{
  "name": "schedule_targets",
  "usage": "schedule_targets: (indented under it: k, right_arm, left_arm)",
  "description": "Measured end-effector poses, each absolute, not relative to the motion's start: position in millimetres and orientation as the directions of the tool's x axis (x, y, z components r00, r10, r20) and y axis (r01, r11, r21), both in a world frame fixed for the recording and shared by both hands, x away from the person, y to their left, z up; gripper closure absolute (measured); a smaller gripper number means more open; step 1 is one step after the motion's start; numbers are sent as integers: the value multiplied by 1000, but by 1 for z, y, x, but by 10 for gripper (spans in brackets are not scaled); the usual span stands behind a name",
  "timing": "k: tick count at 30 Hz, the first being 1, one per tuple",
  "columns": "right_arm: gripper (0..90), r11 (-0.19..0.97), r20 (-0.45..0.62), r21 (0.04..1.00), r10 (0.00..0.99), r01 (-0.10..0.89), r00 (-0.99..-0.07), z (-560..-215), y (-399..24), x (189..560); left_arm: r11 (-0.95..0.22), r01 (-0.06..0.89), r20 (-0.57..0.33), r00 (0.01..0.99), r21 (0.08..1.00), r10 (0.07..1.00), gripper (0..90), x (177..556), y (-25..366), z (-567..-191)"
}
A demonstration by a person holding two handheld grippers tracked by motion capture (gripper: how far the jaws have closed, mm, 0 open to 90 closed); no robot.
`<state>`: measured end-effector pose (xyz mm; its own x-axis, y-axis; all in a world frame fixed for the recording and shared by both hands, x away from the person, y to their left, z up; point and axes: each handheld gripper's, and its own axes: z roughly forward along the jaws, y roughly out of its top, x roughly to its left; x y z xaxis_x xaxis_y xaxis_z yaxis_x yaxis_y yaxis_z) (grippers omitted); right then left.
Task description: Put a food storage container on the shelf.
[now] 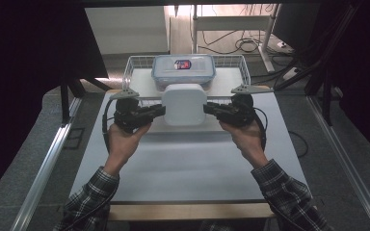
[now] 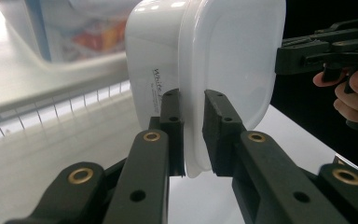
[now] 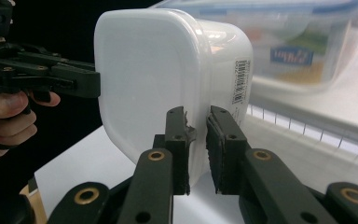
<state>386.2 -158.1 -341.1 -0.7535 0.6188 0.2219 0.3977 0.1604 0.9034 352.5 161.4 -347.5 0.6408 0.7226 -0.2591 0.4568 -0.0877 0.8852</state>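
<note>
A white lidded plastic container (image 1: 184,103) hangs above the table between both grippers. My left gripper (image 1: 163,111) is shut on its left rim and my right gripper (image 1: 207,109) on its right rim. In the left gripper view the jaws (image 2: 193,100) pinch the thin lid edge of the container (image 2: 205,60), with the right gripper (image 2: 307,51) at the far side. In the right gripper view the jaws (image 3: 196,116) clamp the same rim of the container (image 3: 158,79), which carries a barcode label, and the left gripper (image 3: 74,81) holds the opposite edge.
Behind the white container, a clear box with a blue-clipped lid (image 1: 183,70) sits in a white wire basket (image 1: 135,65) at the far end of the white table (image 1: 188,163). Dark curtains flank both sides, and cables lie on the floor beyond.
</note>
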Motion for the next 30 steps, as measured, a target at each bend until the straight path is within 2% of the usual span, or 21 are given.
schedule_targets:
  k: [18,30]
  right_arm:
    - [782,132,206,923,623,360,-755,-291,-151,409]
    - [775,111,200,930,646,350,-736,-259,-144,434]
  left_arm:
    - [-82,424,-237,644,902,728,792,373,168,-295]
    - [-81,413,-228,645,907,729,793,403,171,-260]
